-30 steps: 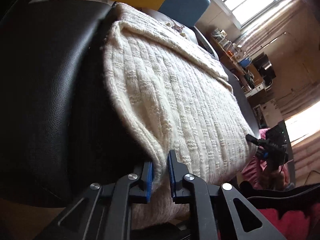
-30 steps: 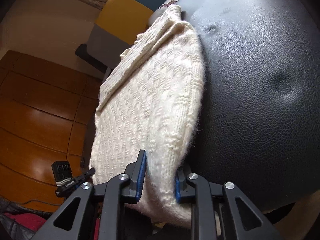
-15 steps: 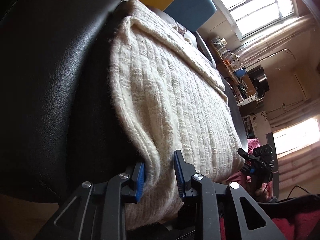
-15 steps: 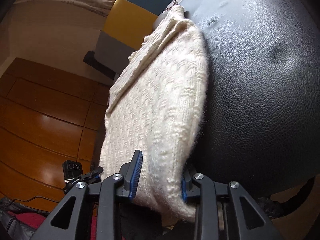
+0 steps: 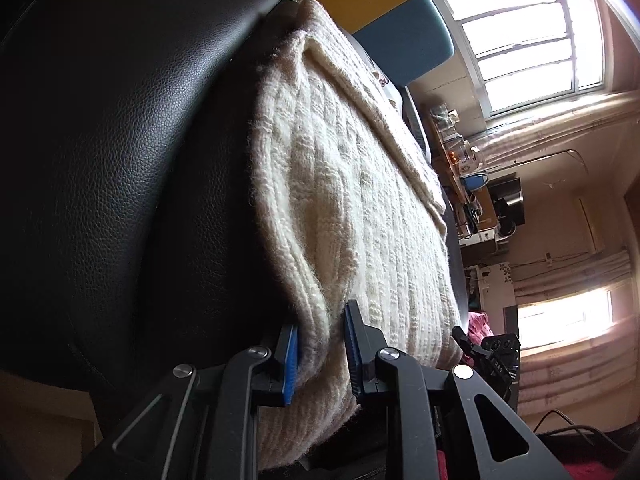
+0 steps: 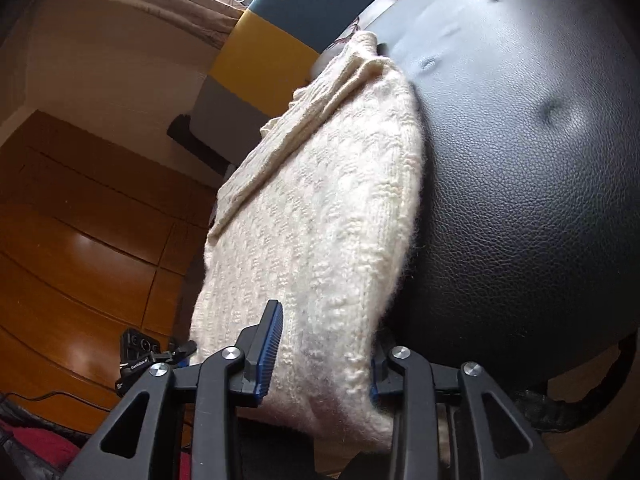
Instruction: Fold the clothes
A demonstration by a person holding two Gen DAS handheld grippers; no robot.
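- A cream knit sweater (image 5: 360, 208) lies folded on a black leather seat (image 5: 120, 160), a tufted cushion with dimples (image 6: 552, 112) in the right wrist view.
- The left tool (image 5: 322, 350) has its blue-padded fingers (image 5: 290, 360) set apart on either side of the sweater's near edge; knit fills the gap between them, and the pads look to touch it, though whether they press it I cannot tell.
- The right tool (image 6: 324, 356) straddles the other near corner of the sweater (image 6: 320, 220). Its jaws stand wide, one blue pad (image 6: 270, 344) lying against the top of the knit and the other mostly hidden behind the fabric's edge.
- A folded band of the sweater runs along its far side in the left view, layered on top of the main panel.
- Behind the seat stands a yellow and teal panel (image 6: 288, 28).
- A wooden floor (image 6: 80, 220) shows to the left in the right view.
- Bright windows (image 5: 524, 40) and a cluttered shelf (image 5: 468, 168) show in the left view.
- Each view shows the other tool's small black camera (image 6: 136, 352) low beside the sweater.
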